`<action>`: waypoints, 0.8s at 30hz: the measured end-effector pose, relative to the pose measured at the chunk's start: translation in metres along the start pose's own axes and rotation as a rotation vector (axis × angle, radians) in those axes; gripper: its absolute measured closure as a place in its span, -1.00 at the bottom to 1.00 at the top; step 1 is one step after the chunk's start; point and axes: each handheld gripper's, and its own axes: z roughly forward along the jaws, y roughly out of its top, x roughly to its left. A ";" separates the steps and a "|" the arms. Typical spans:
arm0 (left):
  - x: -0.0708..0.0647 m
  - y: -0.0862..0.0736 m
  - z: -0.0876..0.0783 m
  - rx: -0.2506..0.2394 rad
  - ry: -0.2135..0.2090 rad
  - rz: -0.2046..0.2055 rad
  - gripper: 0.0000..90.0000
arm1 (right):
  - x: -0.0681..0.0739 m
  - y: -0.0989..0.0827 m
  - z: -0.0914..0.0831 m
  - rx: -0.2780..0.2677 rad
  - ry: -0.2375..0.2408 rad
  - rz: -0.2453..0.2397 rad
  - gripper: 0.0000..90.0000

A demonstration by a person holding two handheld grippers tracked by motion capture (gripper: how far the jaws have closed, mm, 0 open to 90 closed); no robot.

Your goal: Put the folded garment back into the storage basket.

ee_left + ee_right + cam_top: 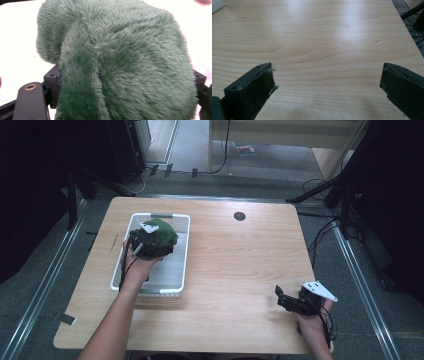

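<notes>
From the high view, a wooden table [235,265] filled the middle of the frame. Left of centre sat a white basket [182,251], and over its upper part the left gripper [145,241] held a dark green plush thing [162,236] clamped in its jaws. At the lower right, the right gripper [287,299] rested low over bare wood, well apart from the basket.

In the left gripper view, the green plush [120,62] bulged across nearly the whole frame, squeezed between the two black jaws at lower left and lower right.

In the right gripper view, the jaws stood wide apart at the bottom corners with nothing between them, bare tabletop [324,45] beyond.
</notes>
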 end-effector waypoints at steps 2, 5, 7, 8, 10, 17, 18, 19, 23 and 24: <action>0.000 -0.002 0.005 0.033 -0.002 0.007 -0.58 | 0.000 0.000 0.000 -0.001 0.001 0.001 -1.00; 0.000 -0.005 0.014 0.082 0.002 0.009 -0.62 | 0.000 0.000 0.000 0.000 0.000 0.000 -1.00; -0.001 -0.006 0.016 0.090 -0.004 0.008 -0.64 | 0.000 0.000 0.000 0.000 0.000 0.001 -1.00; -0.001 -0.007 0.017 0.100 -0.008 0.007 -0.65 | 0.000 0.000 0.000 0.000 0.001 0.000 -1.00; -0.001 -0.009 0.021 0.129 -0.017 0.012 -0.68 | 0.000 0.000 0.000 -0.001 0.001 0.000 -1.00; 0.000 -0.011 0.021 0.153 -0.042 -0.017 -0.74 | 0.000 0.000 0.000 -0.001 0.001 0.001 -1.00; 0.000 -0.011 0.021 0.153 -0.042 -0.017 -0.77 | 0.000 0.000 0.000 -0.001 0.001 0.001 -1.00; 0.000 -0.011 0.021 0.151 -0.043 -0.020 -0.77 | 0.000 0.000 0.000 -0.001 0.001 0.001 -1.00; 0.002 -0.009 0.017 0.132 -0.066 -0.020 -0.96 | 0.000 0.000 0.000 -0.001 0.001 0.001 -1.00; 0.003 -0.008 0.015 0.128 -0.074 -0.028 -0.99 | 0.000 0.000 0.000 -0.001 0.001 0.001 -1.00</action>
